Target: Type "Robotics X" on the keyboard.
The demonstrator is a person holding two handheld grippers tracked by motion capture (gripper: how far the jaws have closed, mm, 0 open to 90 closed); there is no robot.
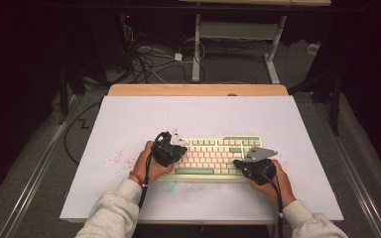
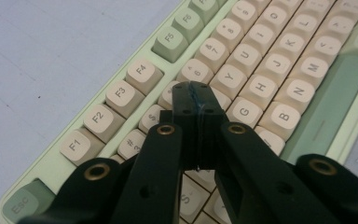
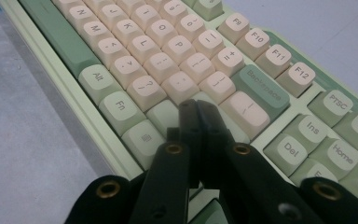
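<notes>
From above, on the white table top (image 1: 129, 119), a pale green keyboard (image 1: 213, 144) with cream keys lies near the person's edge, a hand at each end. The left gripper (image 1: 172, 145) covers the keyboard's left end and the right gripper (image 1: 250, 161) its lower right corner, so the keys under both are hidden, and the jaw tips cannot be made out from this height. Key legends are too small to read here. Faint pink specks mark the table to the left of the keyboard. Beyond the table the floor is dark, with cables (image 1: 144, 59) and the legs of a stand (image 1: 196, 49) only dimly visible.

Along the left gripper (image 2: 196, 98), in its own view, the two black jaws are pressed flat together with nothing between them. Their tips sit over the key row left of Y and above G; whether they touch a key cannot be told, since the jaws hide the key below. The Esc key (image 2: 21, 205) is cut off at the bottom corner, and the green space bar (image 2: 331, 102) runs out of the picture.

Along the right gripper (image 3: 198, 109), in its own view, the jaws are likewise closed on each other and empty. The tips lie over the pale green key beside the Fn key (image 3: 120, 111), below the Backspace key (image 3: 263, 91); contact cannot be judged. Keys at the right edge are cut off.
</notes>
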